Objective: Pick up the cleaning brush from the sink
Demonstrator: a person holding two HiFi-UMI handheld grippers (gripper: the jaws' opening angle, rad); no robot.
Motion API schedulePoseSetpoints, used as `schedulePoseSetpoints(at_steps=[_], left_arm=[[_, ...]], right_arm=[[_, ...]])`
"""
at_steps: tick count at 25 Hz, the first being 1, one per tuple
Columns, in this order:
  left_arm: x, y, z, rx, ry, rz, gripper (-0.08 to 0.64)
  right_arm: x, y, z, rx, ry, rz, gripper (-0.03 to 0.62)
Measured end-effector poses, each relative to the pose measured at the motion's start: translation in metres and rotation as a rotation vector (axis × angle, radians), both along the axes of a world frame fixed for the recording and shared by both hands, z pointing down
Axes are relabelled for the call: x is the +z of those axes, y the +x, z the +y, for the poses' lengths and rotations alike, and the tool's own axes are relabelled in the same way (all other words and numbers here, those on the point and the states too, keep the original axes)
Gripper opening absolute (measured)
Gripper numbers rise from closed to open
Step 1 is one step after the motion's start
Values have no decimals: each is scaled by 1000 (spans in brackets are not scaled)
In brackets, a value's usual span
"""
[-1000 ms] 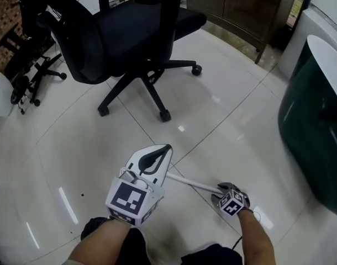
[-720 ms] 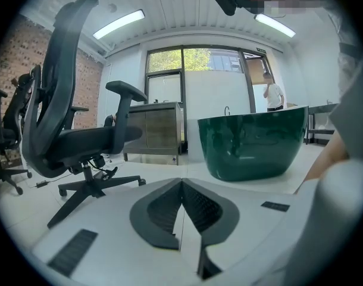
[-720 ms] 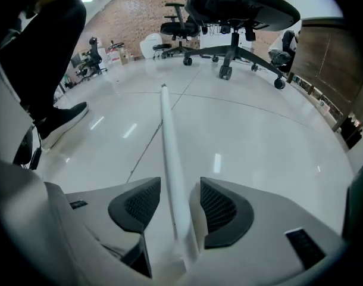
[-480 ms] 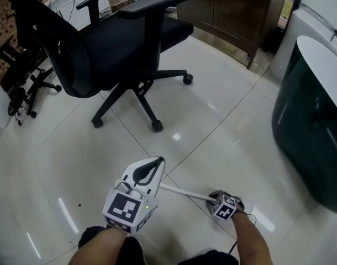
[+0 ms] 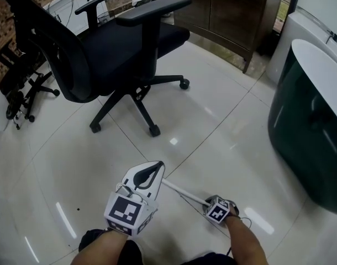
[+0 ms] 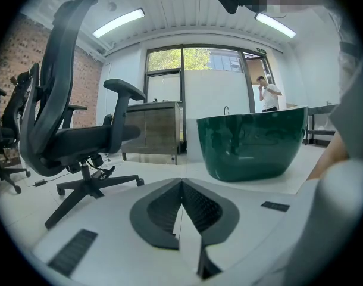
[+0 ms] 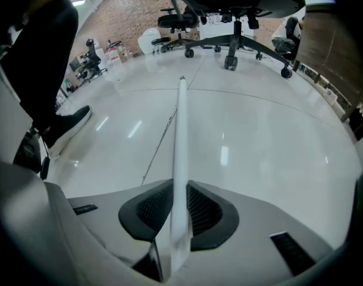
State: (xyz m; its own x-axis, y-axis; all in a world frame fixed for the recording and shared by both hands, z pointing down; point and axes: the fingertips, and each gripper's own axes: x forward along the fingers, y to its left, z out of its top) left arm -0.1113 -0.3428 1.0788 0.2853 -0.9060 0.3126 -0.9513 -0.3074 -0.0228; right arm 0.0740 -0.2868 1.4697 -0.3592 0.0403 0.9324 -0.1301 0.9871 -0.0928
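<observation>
"How do the grippers look?"

"The left gripper (image 6: 181,182) and the right gripper (image 7: 180,183) are white shells with dark ribbed fingers (image 7: 155,206). Each bears a cube (image 5: 127,208) of black-and-white square markers."

"And the person?"

"Dark trousers (image 7: 41,40), a dark shoe (image 7: 65,126), and a thin cable (image 5: 243,221) at the right wrist."

Left gripper (image 6: 181,182) fingers together; right gripper (image 7: 180,186) just closing on handle (image 7: 181,130)
</observation>
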Motion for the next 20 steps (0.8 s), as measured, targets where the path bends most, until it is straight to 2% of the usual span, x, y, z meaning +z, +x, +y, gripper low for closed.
schedulePoseSetpoints(at_steps=[2, 3, 8, 11, 14, 17, 20], left_arm=[[-4, 0, 2, -2, 2, 8, 5], [-5, -1, 2, -4, 6, 11, 5], [-9, -2, 0, 3, 20, 40, 5], [-11, 4, -2, 22, 29, 36, 5], [-12, 11, -4, 38, 39, -10, 5], [-14, 26, 2, 38, 30, -67, 5], [-57, 46, 21, 55, 19, -71, 5]], right_arm=[[-8, -4, 1, 87, -42, -49, 75], [-17, -10, -2, 148, -64, -105, 75], [-89, -26, -46, 519, -143, -457, 75], [-146, -30, -73, 618, -127, -609, 75], [-203, -30, -97, 674, -88, -709, 75], [-274, -21, -120, 773, -42, -795, 75], [-371, -6, -134, 902, -6, -900, 75]])
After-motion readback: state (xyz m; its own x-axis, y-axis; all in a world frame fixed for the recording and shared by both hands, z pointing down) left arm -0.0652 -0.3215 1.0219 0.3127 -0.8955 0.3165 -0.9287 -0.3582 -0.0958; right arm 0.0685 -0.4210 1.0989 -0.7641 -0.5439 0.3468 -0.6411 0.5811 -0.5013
